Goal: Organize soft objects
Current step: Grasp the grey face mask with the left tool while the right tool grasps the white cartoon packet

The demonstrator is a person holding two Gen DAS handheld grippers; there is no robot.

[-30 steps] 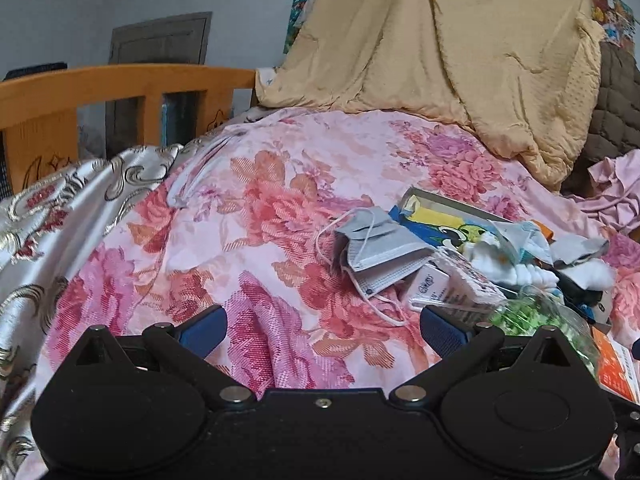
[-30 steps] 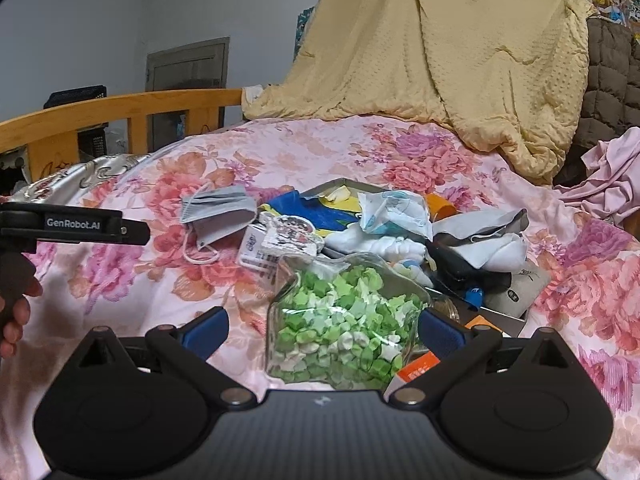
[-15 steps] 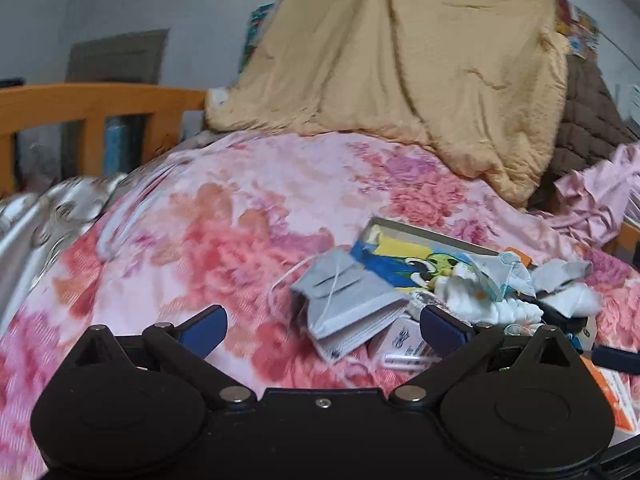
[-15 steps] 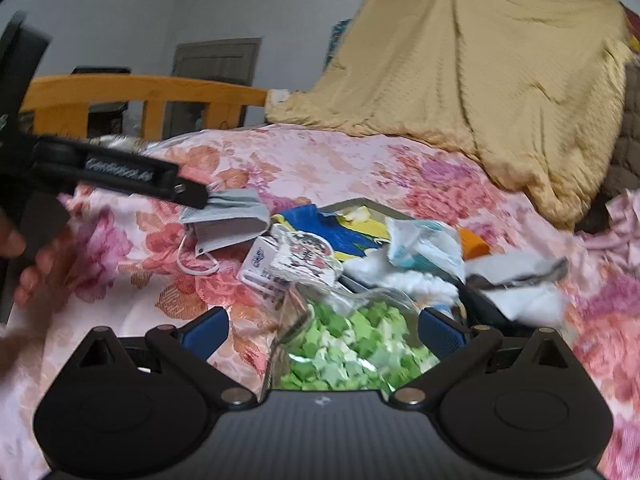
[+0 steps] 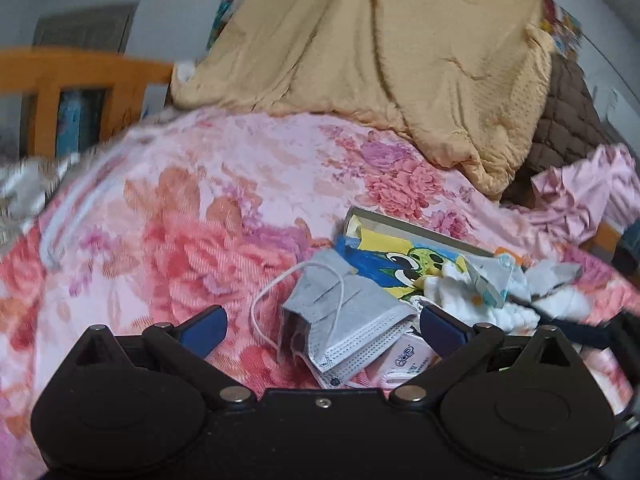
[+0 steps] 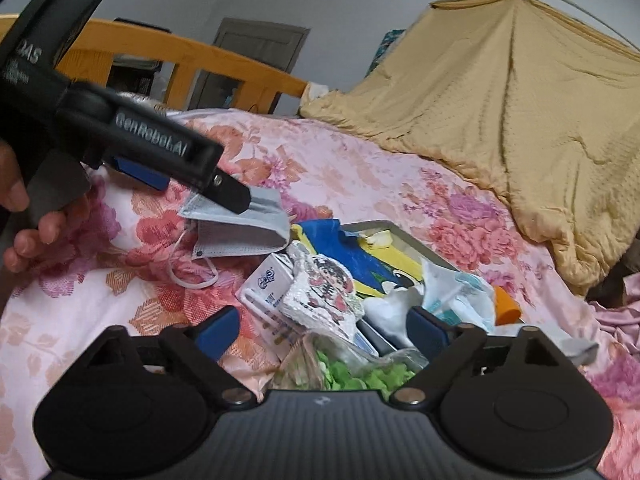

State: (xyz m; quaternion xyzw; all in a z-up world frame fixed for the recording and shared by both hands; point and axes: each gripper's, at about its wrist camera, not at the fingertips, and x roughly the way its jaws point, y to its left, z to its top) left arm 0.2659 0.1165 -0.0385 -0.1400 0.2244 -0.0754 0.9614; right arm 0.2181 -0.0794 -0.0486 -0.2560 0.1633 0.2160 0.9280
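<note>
A stack of grey face masks lies on the floral pink bedspread, at the left end of a pile of small items. My left gripper is open, and the masks sit between its blue pads without being pressed. In the right wrist view the left gripper reaches in from the upper left, one fingertip over the masks. My right gripper is open with its jaws closing. A white printed packet and a clear bag of green pieces lie between its fingers, untouched by the pads.
A shallow box with a blue and yellow cartoon cloth holds white cloths beside a small white carton. A tan quilt is heaped behind. A wooden bed rail runs at the left. Pink fabric lies at the right.
Both grippers moved in toward the pile. The left one swung right until the masks lay between its fingers. The right view rolled, came closer, and its fingers narrowed slightly.
</note>
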